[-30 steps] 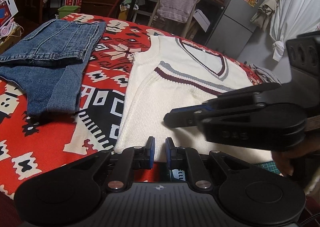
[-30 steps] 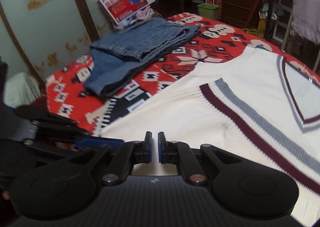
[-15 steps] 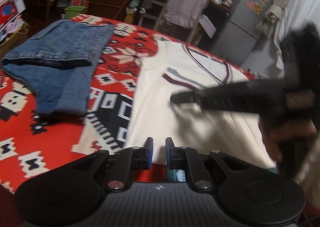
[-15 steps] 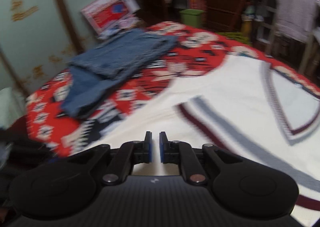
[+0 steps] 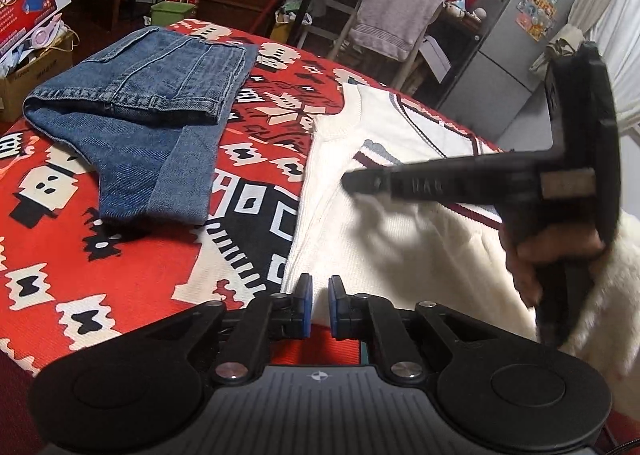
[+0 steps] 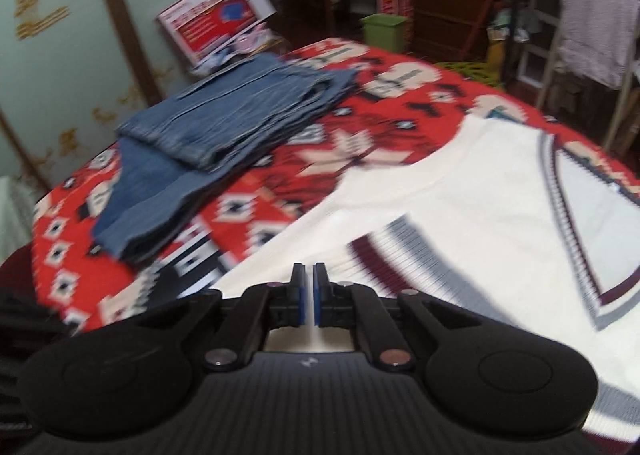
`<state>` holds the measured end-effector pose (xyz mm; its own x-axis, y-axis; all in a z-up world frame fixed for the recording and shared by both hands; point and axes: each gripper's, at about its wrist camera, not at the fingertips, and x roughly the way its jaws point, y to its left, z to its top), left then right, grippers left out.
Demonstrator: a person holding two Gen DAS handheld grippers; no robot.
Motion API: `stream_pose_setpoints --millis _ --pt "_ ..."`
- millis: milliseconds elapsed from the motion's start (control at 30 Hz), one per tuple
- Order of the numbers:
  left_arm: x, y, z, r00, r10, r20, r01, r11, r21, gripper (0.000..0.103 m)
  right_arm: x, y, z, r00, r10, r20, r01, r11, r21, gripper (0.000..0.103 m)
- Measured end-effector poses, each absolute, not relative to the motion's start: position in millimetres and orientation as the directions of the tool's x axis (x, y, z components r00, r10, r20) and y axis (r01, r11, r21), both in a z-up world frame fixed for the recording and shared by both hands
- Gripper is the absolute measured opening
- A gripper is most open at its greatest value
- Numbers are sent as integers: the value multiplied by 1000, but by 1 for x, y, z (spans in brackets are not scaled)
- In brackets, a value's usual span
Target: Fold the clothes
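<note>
Two grippers: each held in a hand, both over the near part of the bed.
Left gripper (image 5: 319, 305): nearest the lens in the left wrist view; its blue-padded fingers (image 5: 305, 307) stand a narrow gap apart with nothing between them, poised just short of the sweater's near hem.
Right gripper (image 6: 308, 295): its pads sit almost together, only a thin slit between them, holding nothing; the white knit lies beneath it.
Right gripper from the left: seen side-on as a dark bar reaching over the sweater, with the person's hand (image 5: 556, 255) wrapped on the handle; it casts a shadow on the knit.
Sweater (image 5: 400, 255): a cream V-neck with maroon and grey stripes, spread flat on the right half of the bed, its neck pointing away from the cameras.
Bedspread (image 5: 80, 255): red with black and cream patterning, under both garments.
Jeans (image 5: 152, 111): blue denim, folded, lying on the left side of the bed, apart from the sweater with a strip of bedspread between.
Farther back: a grey towel (image 5: 394, 25) draped over a chair, a green bin (image 5: 172, 13) on the floor, and a silver fridge (image 5: 508, 55) with stickers.
</note>
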<state>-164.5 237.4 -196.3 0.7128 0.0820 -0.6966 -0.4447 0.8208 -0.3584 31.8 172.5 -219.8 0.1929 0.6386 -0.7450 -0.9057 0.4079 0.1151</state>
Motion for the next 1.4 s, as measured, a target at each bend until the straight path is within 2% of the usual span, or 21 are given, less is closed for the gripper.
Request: stream_pose_setpoints --millis 67,367,433,700,967,1033,1233,1400 --pt "-165 238 -196 713 81 -696 -446 819 -361 9 23 171 -217 147 648 -747 -921 365 136 10" --pt "-165 237 -196 707 92 -701 -453 820 -350 7 -18 166 -216 -42 661 -749 -954 196 227 10" --pt "-164 236 -196 706 95 -702 -453 822 -344 7 -16 167 -216 -19 661 -751 -956 207 207 8" --pt "-163 235 -196 703 103 -704 -453 827 -331 7 34 151 -208 205 643 -738 -902 417 113 10" --pt "-162 235 -196 701 104 -706 -454 828 -328 7 -2 148 -213 46 659 -751 -960 237 148 10" --pt "-162 234 -196 700 106 -706 -453 830 -325 7 -5 150 -214 69 657 -751 -963 241 122 7" --pt "-162 232 -196 698 112 -707 -451 835 -313 7 31 155 -215 226 616 -755 -914 402 55 5" --pt "-163 235 -196 700 102 -707 -453 829 -328 7 25 145 -209 179 646 -742 -922 374 103 10"
